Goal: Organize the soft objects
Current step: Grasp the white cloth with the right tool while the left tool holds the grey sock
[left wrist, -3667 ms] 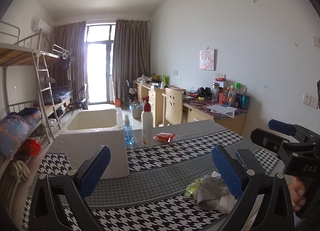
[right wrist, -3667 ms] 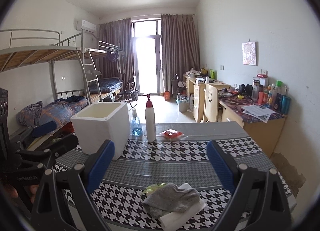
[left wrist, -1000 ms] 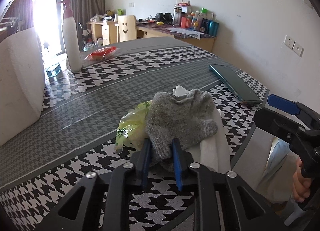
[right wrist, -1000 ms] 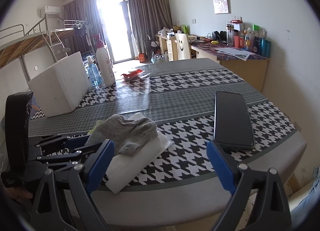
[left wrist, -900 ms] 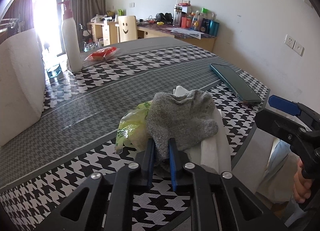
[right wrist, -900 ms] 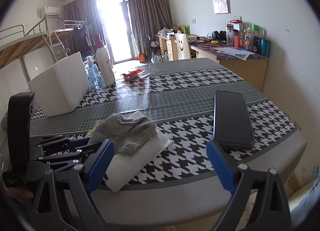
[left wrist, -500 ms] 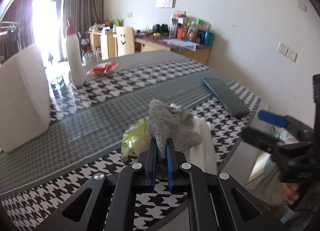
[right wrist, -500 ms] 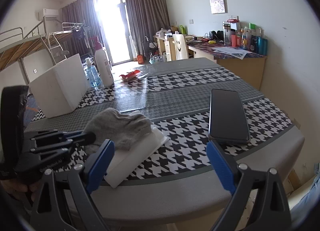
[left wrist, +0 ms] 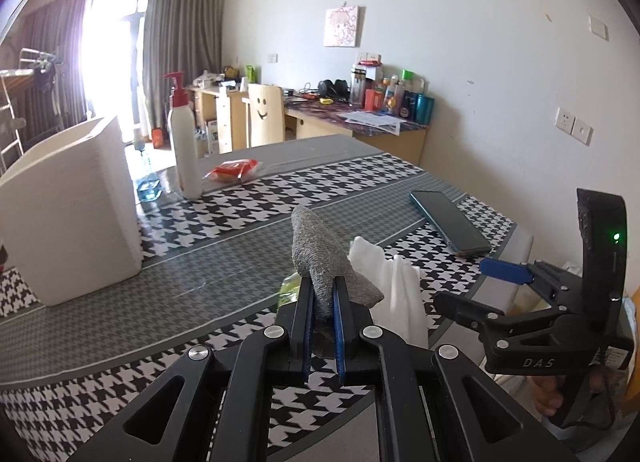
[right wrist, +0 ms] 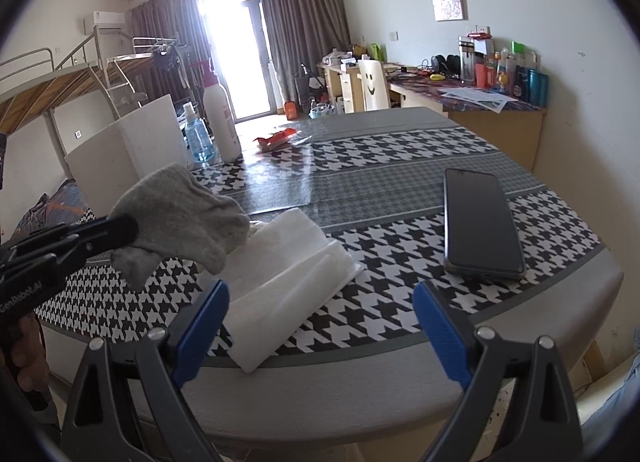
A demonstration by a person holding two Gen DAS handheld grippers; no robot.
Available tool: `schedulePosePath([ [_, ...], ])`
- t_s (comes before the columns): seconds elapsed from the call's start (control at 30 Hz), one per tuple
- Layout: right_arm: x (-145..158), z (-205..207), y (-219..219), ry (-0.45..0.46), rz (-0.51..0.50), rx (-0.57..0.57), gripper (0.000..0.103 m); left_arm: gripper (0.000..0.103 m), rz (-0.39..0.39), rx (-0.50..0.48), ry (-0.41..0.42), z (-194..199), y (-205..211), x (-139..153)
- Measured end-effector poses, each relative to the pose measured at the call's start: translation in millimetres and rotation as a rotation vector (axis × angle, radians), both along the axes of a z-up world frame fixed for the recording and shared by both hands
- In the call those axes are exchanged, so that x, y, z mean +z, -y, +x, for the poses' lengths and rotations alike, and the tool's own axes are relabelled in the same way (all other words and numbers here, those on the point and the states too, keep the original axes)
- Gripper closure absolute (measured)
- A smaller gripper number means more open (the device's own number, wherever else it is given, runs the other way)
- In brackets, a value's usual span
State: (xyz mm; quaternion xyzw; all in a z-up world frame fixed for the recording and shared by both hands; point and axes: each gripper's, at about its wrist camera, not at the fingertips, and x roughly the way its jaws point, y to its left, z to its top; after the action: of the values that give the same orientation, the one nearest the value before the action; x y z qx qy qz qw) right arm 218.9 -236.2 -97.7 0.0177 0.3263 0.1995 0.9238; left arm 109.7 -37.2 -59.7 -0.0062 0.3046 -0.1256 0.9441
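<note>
Left gripper (left wrist: 322, 304) pinches grey sock (left wrist: 320, 258) (raised)

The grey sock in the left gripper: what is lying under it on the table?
Under the lifted grey sock lies a folded white cloth, and a bit of yellow-green packet shows beside it. The sock and left gripper hide the rest.

**Hidden and cut off**

The grey sock (left wrist: 326, 262) covers most of a yellow-green packet (left wrist: 289, 289) at frame centre. The white foam box (left wrist: 68, 205) runs off the left edge. Labels on the desk bottles (right wrist: 516, 75), upper right, are too small to read
</note>
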Motion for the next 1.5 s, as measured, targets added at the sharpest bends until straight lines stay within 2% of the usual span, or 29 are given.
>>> schedulePosePath([
  [0.3,-12,5,-14,-0.061,0.004,0.026,0.008,0.094,-0.024,0.02,-0.016,-5,-13,-5],
  [0.57,-22,9,-20,-0.14,0.002,0.041,0.035,0.094,-0.039,0.01,-0.019,-7,-14,-7],
  [0.8,-29,8,-24,-0.186,0.002,0.051,0.054,0.094,-0.038,0.009,-0.019,-8,-15,-9],
  [0.87,-29,8,-25,-0.193,0.011,0.058,0.063,0.094,-0.039,0.008,-0.019,-10,-16,-9],
  [1.1,-25,5,-27,-0.203,0.018,0.078,0.074,0.094,-0.036,0.009,-0.012,-13,-16,-8],
  [1.3,-15,-2,-24,-0.173,0.011,0.075,0.09,0.094,-0.034,0.008,0.003,-19,-16,-5],
  [1.43,-10,-6,-20,-0.159,0.011,0.069,0.091,0.094,-0.029,-0.001,0.003,-22,-14,-6],
  [1.5,-14,-3,-18,-0.18,-0.001,0.049,0.091,0.094,-0.03,-0.006,0.003,-22,-13,-5],
])
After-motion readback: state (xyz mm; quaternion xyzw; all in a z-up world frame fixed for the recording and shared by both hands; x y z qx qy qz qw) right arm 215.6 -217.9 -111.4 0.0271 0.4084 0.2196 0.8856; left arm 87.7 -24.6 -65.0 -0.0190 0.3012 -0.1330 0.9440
